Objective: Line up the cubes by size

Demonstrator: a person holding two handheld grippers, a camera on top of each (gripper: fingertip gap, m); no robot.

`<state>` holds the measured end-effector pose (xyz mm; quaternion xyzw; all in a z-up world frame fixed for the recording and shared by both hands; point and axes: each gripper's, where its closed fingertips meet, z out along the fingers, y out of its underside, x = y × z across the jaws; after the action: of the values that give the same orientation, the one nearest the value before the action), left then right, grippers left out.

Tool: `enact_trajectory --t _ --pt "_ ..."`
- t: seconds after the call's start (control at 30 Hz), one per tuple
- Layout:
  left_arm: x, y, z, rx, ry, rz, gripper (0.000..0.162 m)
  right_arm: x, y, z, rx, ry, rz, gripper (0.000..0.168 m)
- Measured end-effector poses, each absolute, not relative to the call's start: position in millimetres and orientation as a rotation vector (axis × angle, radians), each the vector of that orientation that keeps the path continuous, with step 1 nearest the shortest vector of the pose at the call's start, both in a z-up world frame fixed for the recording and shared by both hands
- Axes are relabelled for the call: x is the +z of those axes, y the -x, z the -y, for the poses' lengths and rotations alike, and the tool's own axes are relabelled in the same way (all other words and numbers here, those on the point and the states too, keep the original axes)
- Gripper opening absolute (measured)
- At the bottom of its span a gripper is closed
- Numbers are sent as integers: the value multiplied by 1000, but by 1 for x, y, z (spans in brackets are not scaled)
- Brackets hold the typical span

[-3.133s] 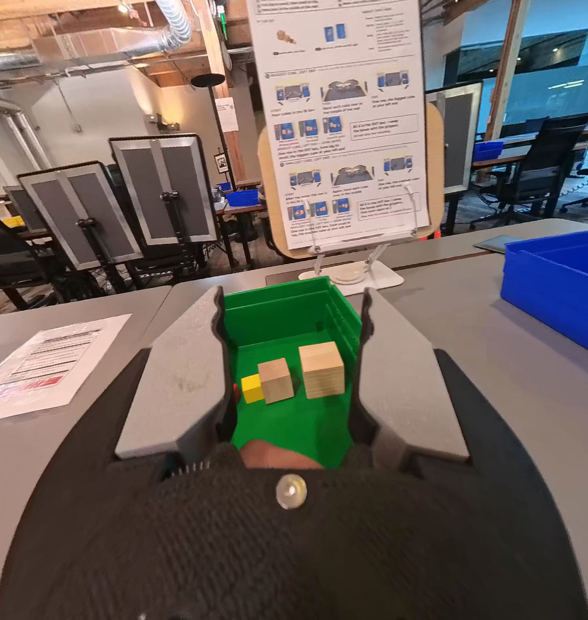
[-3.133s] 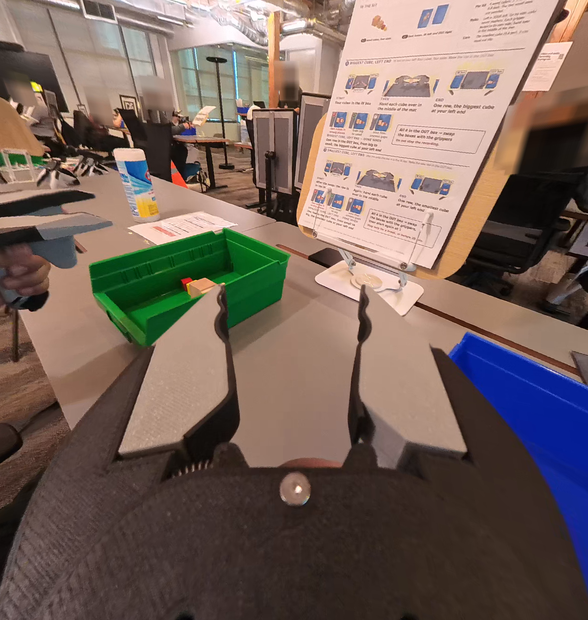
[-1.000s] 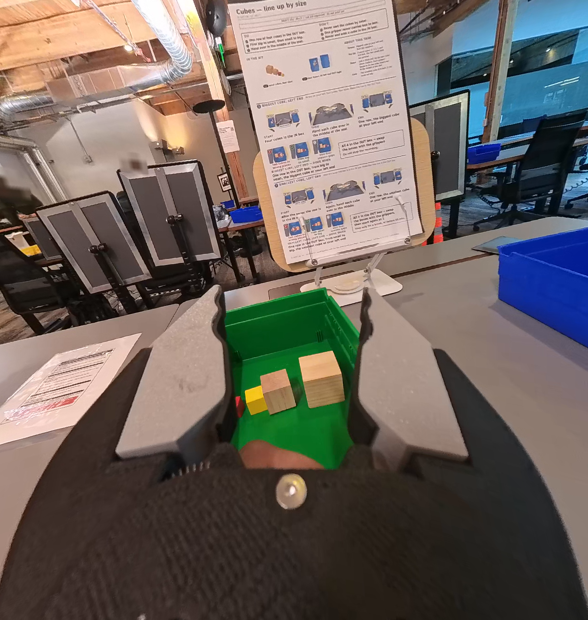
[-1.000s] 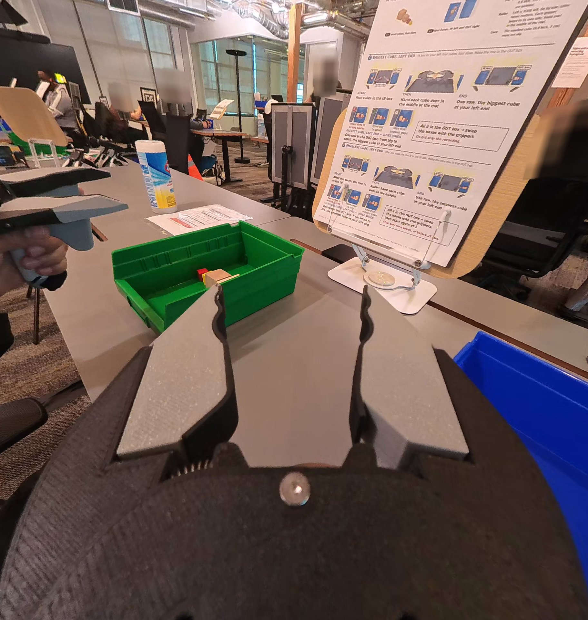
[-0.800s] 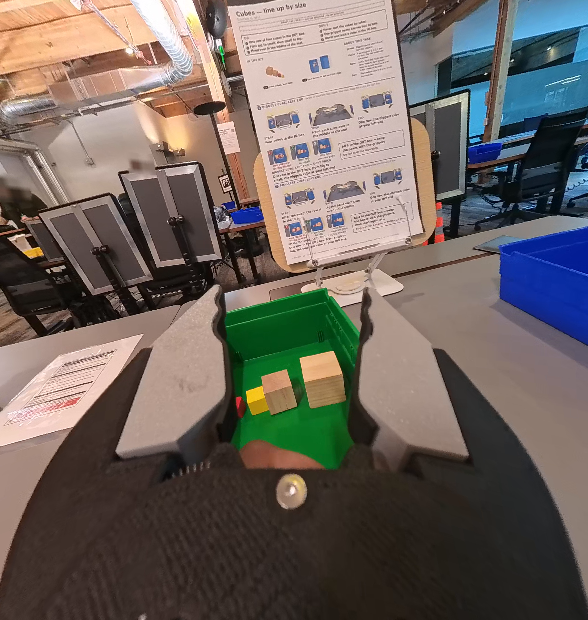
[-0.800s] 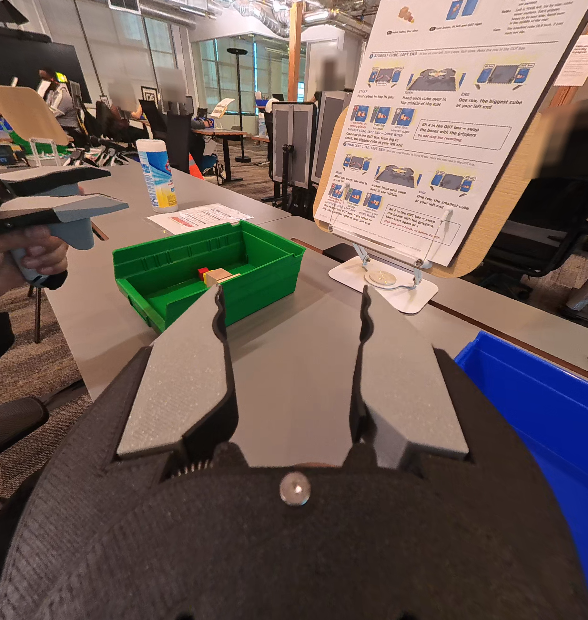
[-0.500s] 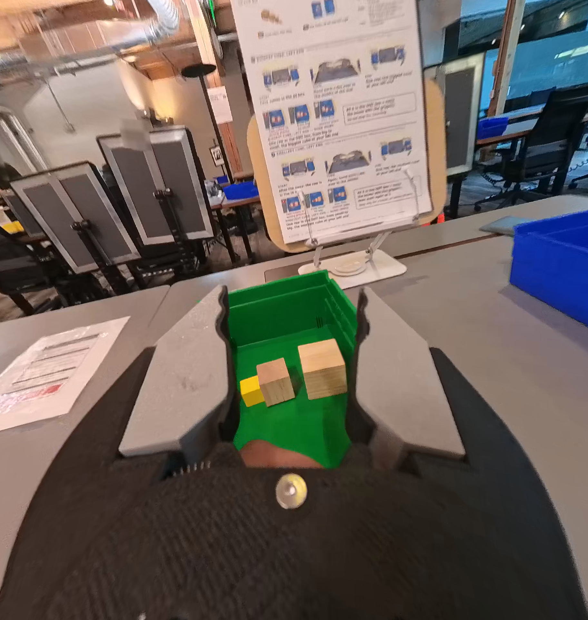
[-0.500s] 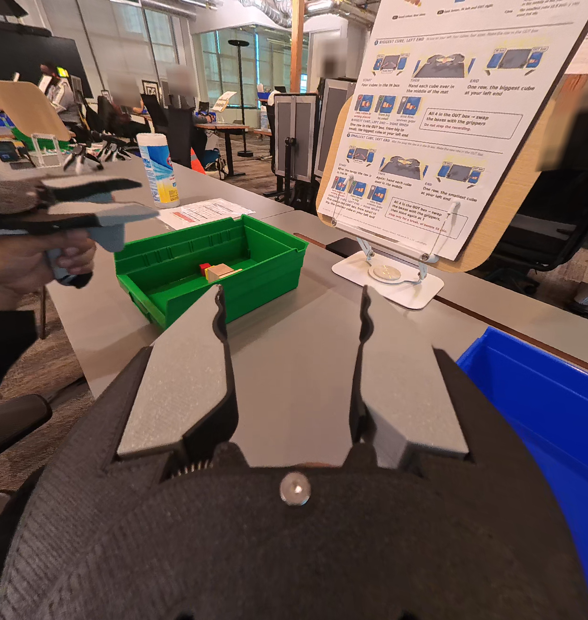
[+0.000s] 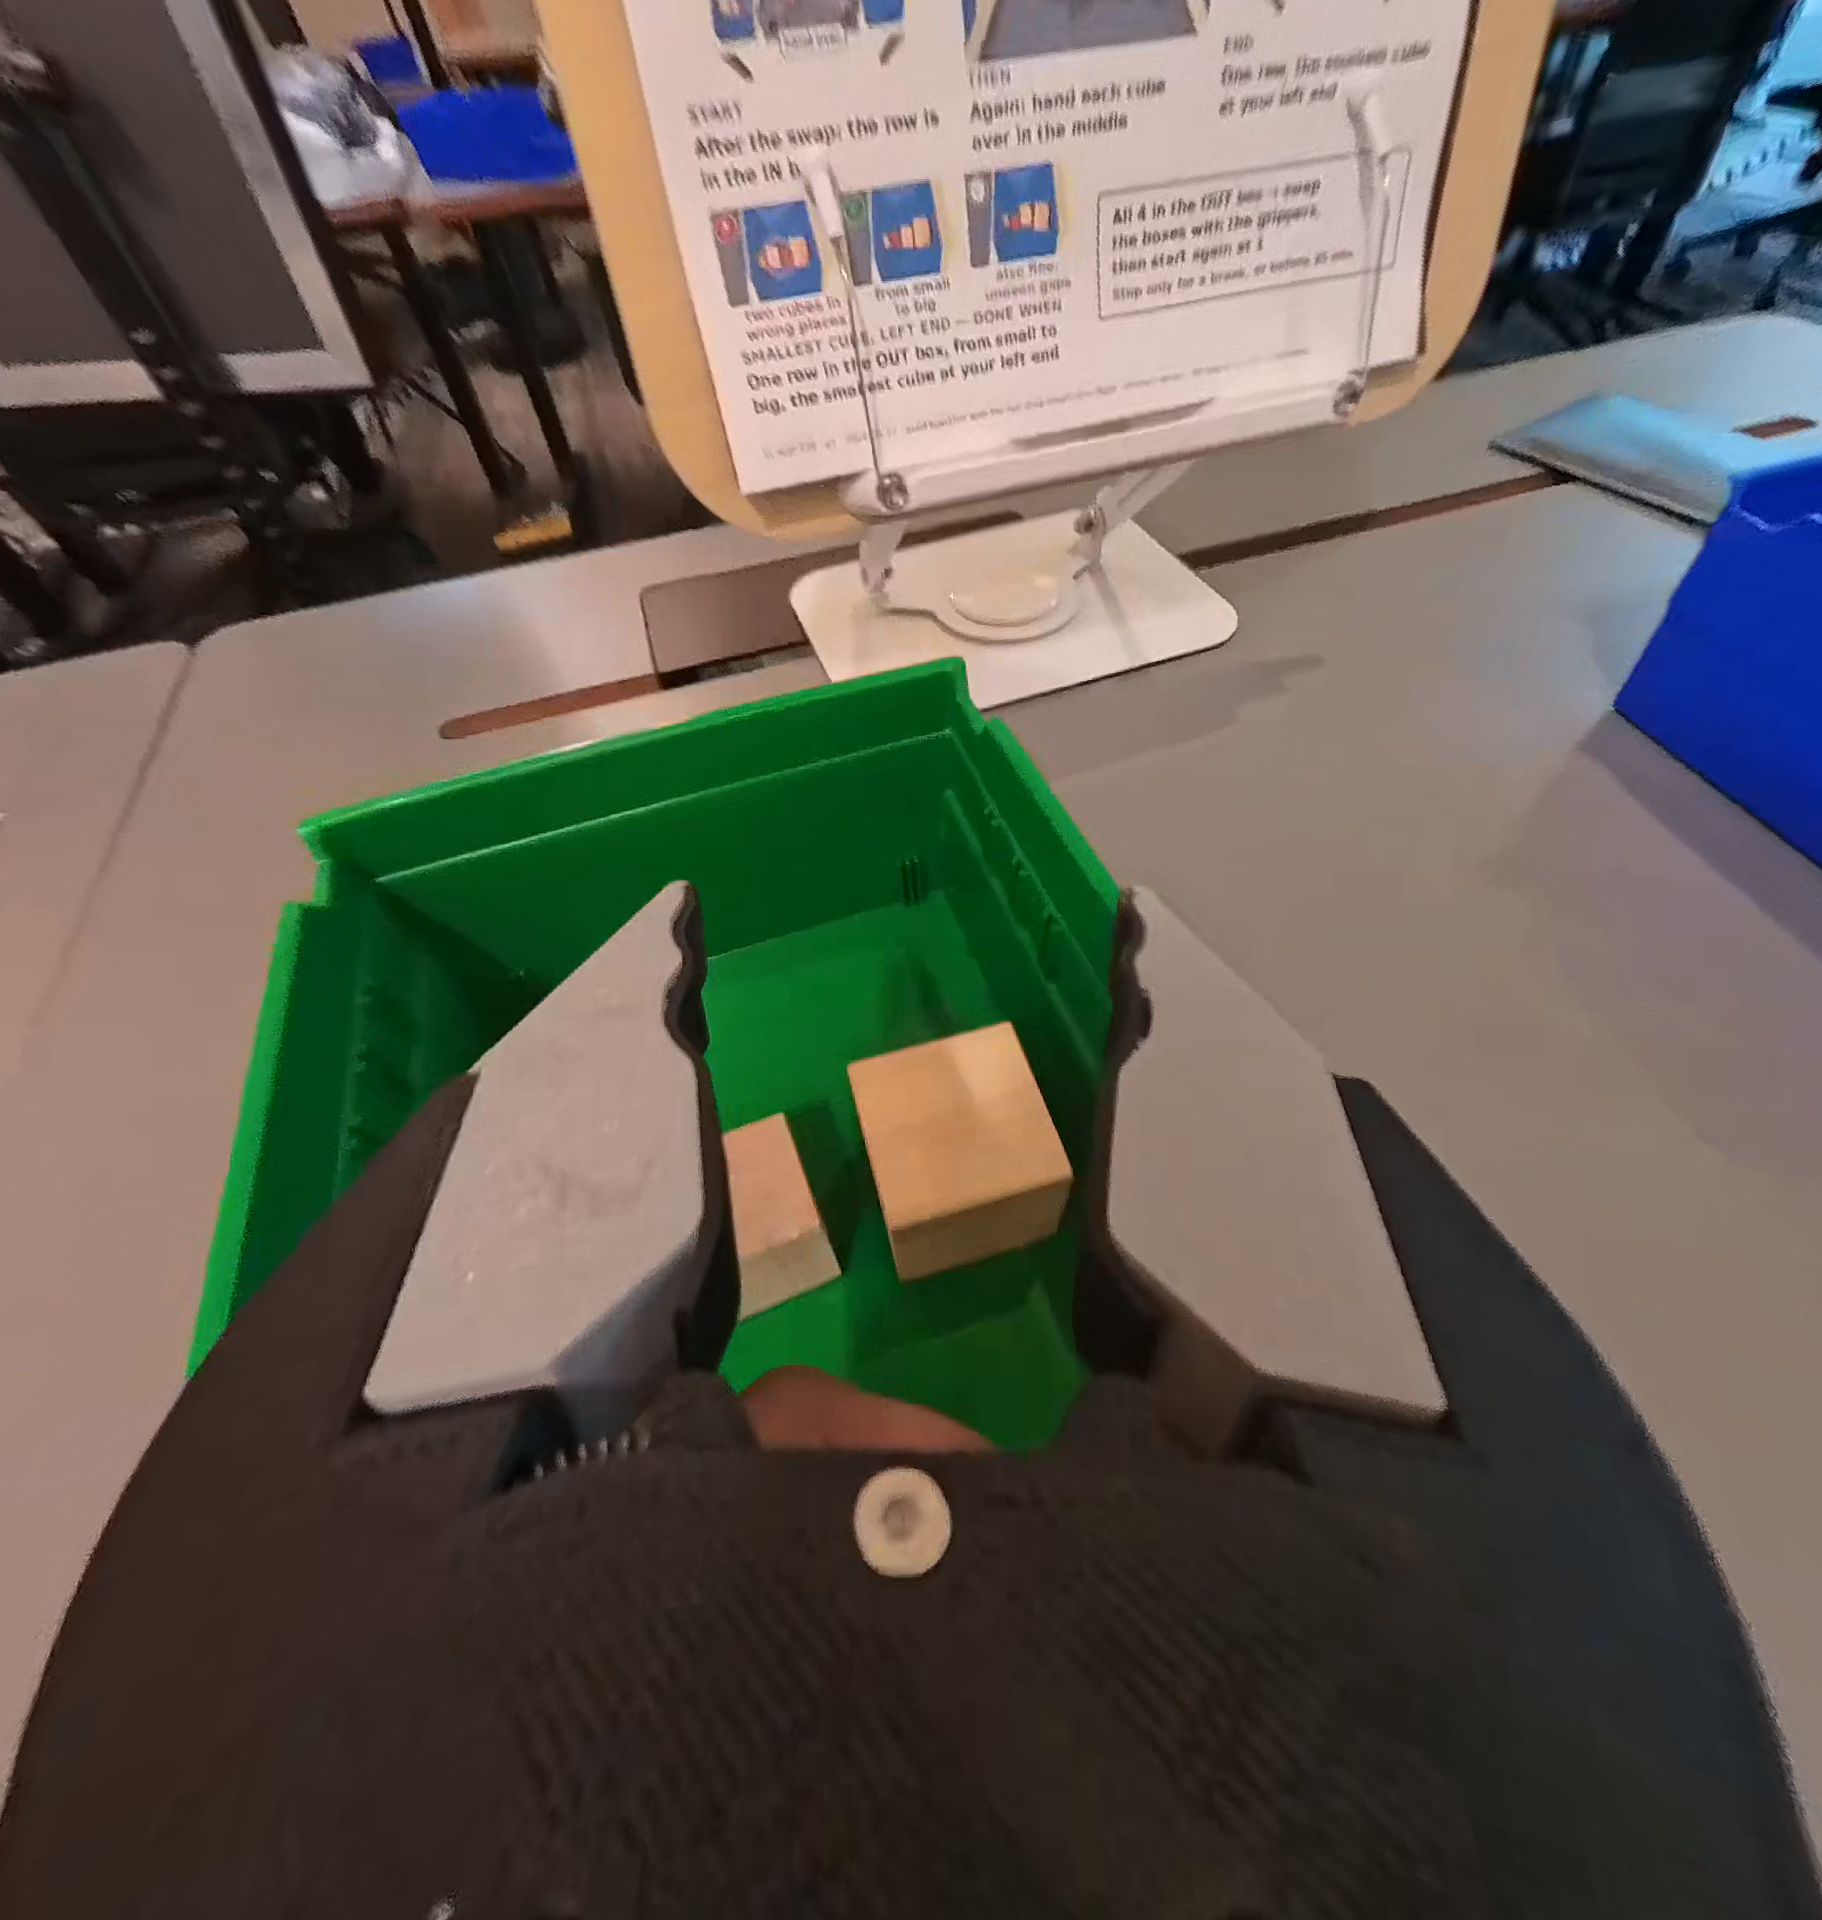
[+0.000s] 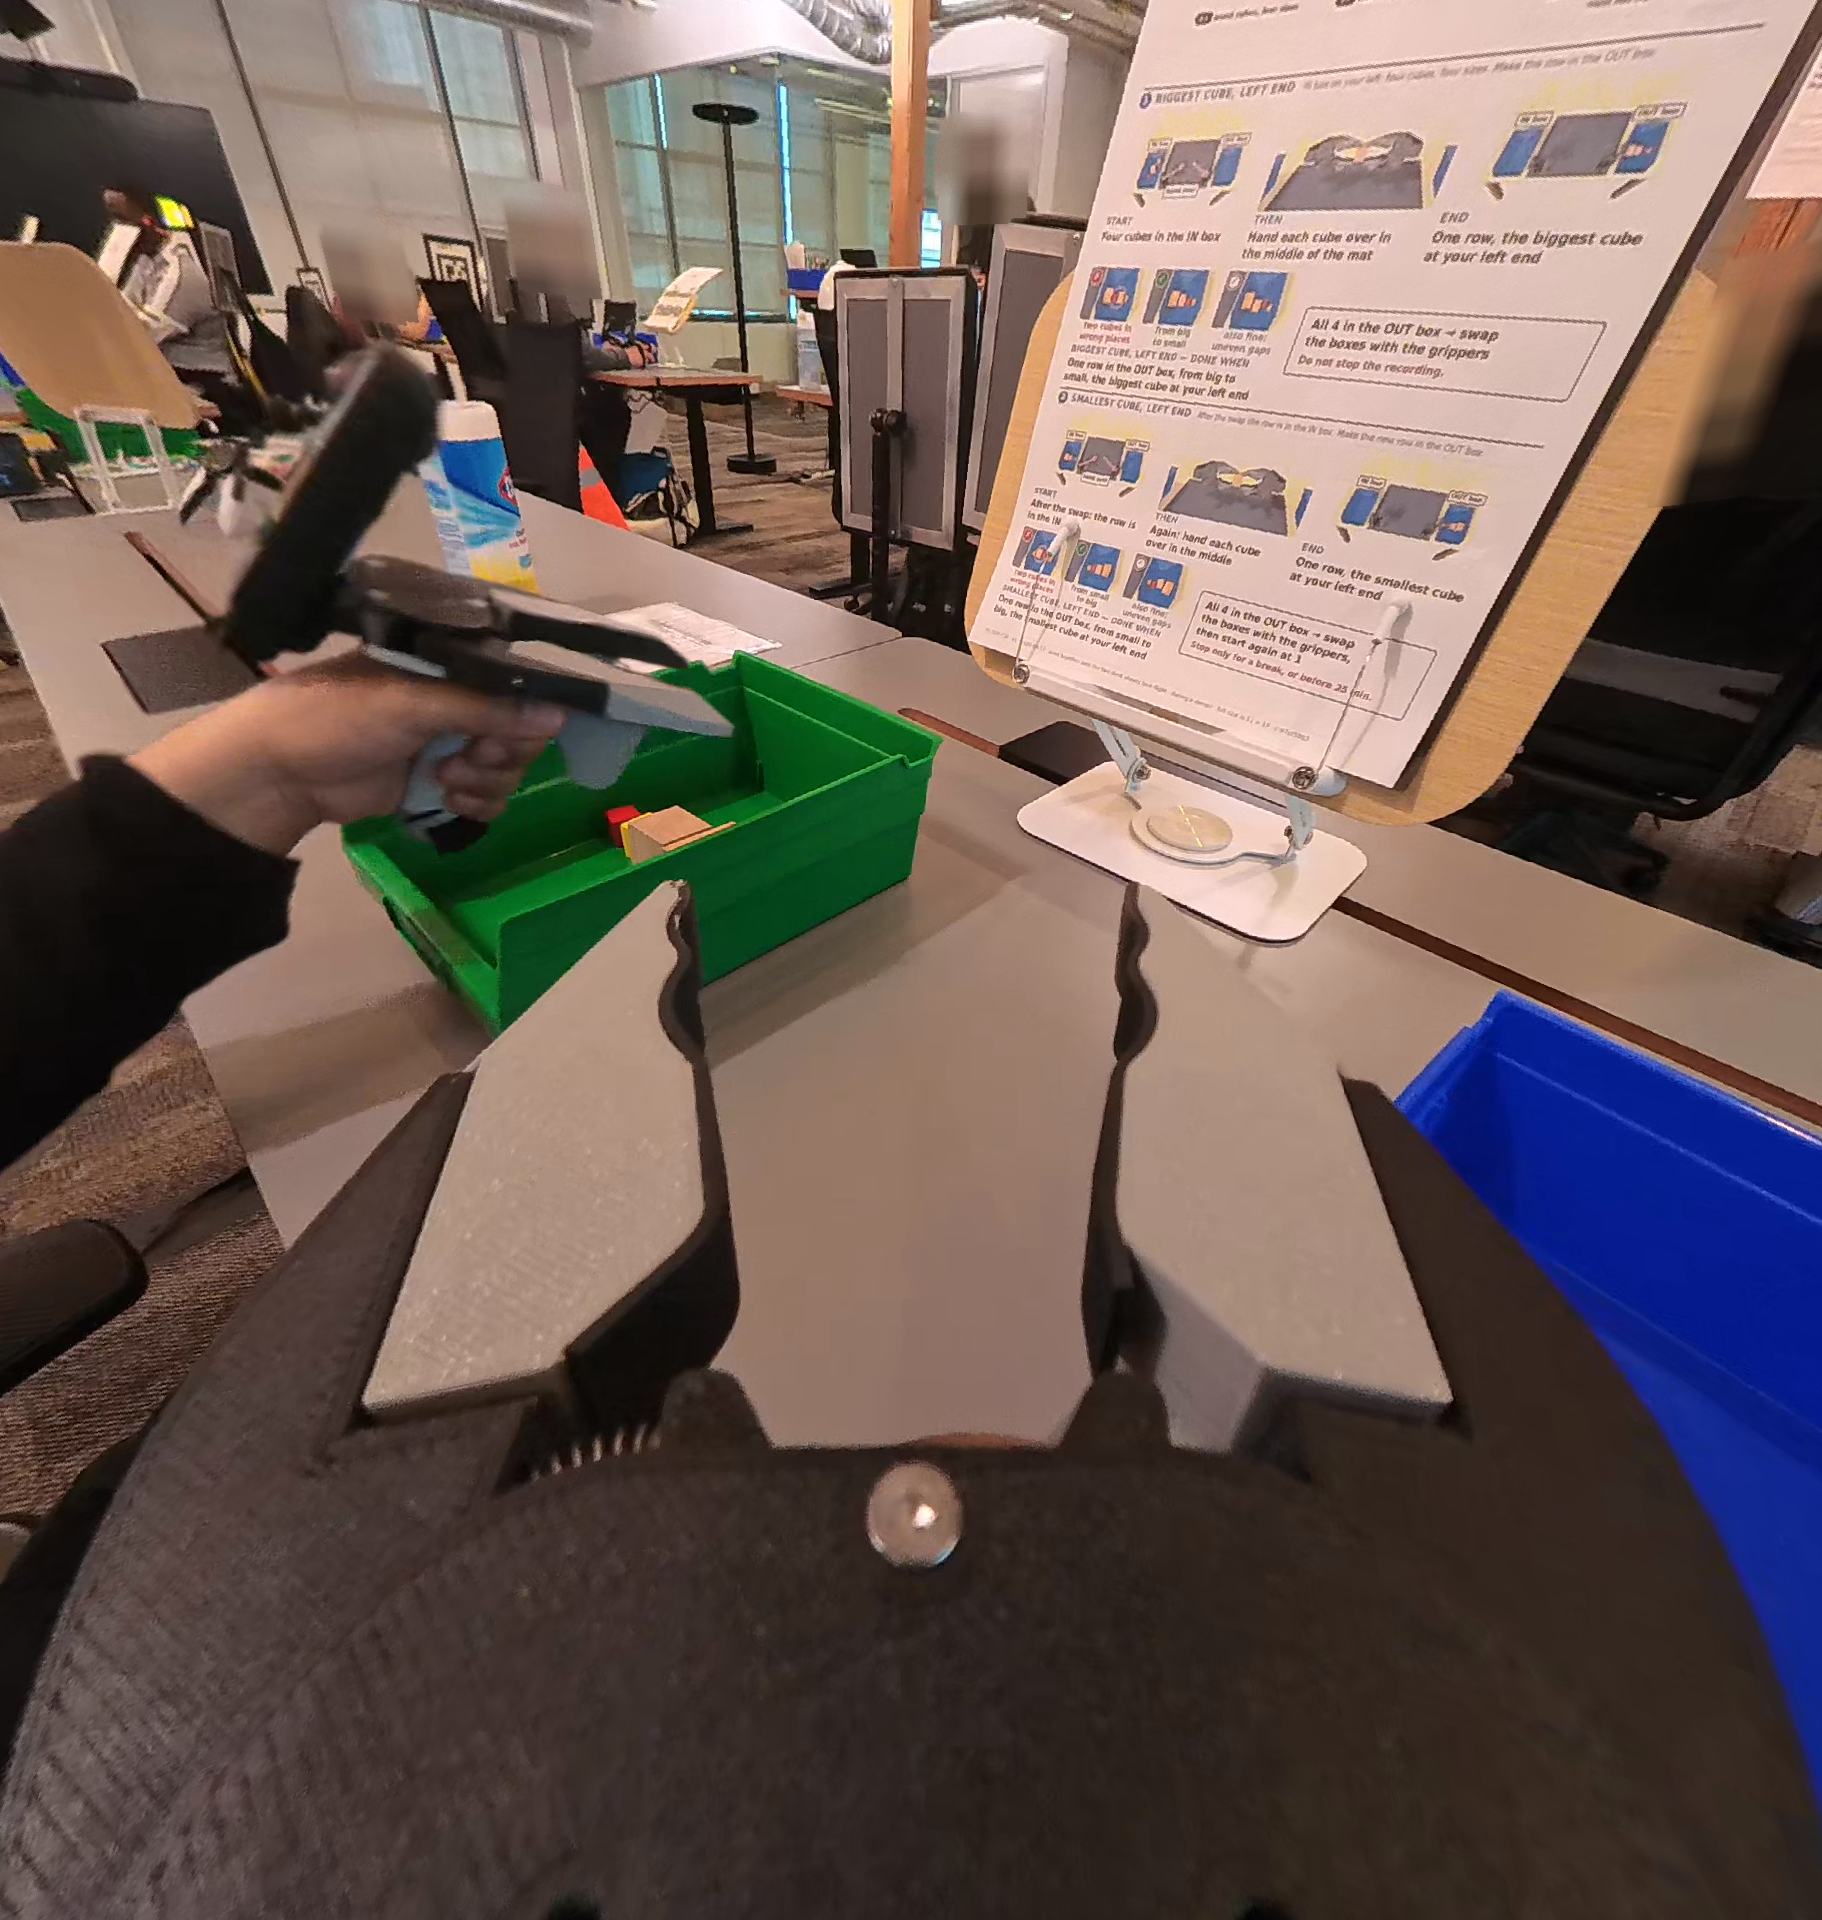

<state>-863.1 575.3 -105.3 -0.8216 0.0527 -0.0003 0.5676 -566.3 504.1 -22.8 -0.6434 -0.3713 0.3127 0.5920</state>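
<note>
Cubes: a large pale wooden cube (image 9: 954, 1153) and a medium wooden cube (image 9: 777, 1216) sit side by side, slightly apart, on the floor of an open green plastic bin (image 9: 616, 821); a small yellow cube (image 10: 637, 837) and a smaller red cube (image 10: 621, 820) lie beside them, seen from the right wrist view.
Left gripper (image 9: 902, 997): held over the green bin, grey fingers spread wide and empty, the large cube in line with the gap.
Right gripper (image 10: 907, 977): above the grey counter (image 10: 917, 1122), fingers spread, holding nothing.
Blue plastic bin (image 10: 1665, 1226): on the counter at the right.
Instruction sheet on a stand (image 10: 1333, 416): upright behind both bins.
</note>
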Motion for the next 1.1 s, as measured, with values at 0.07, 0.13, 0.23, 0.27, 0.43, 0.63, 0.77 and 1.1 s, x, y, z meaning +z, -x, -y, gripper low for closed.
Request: enact_trajectory --t 0.07,0.13,0.23,0.27,0.43,0.63,0.77,1.1 --pt "-114 863 -594 -3 2007 -147 75 -21 566 -502 724 1488 866 79" --pt "-130 864 -611 18 2099 -174 75 -18 565 -500 716 1477 869 79" --pt "-161 869 -628 85 2227 -206 74 -15 563 -499 709 1466 865 79" --pt "-171 870 -631 105 2261 -213 74 -15 562 -499 709 1464 864 79" --pt "-202 862 -626 53 2350 -268 58 -13 555 -501 711 1461 855 78" --pt "-209 853 -589 93 2352 -441 57 -8 549 -503 718 1453 830 78" --pt "-218 848 -562 93 2380 -567 64 -10 553 -500 708 1455 844 78" --pt "-199 880 -541 287 2322 -709 60 -18 563 -499 696 1468 881 78"
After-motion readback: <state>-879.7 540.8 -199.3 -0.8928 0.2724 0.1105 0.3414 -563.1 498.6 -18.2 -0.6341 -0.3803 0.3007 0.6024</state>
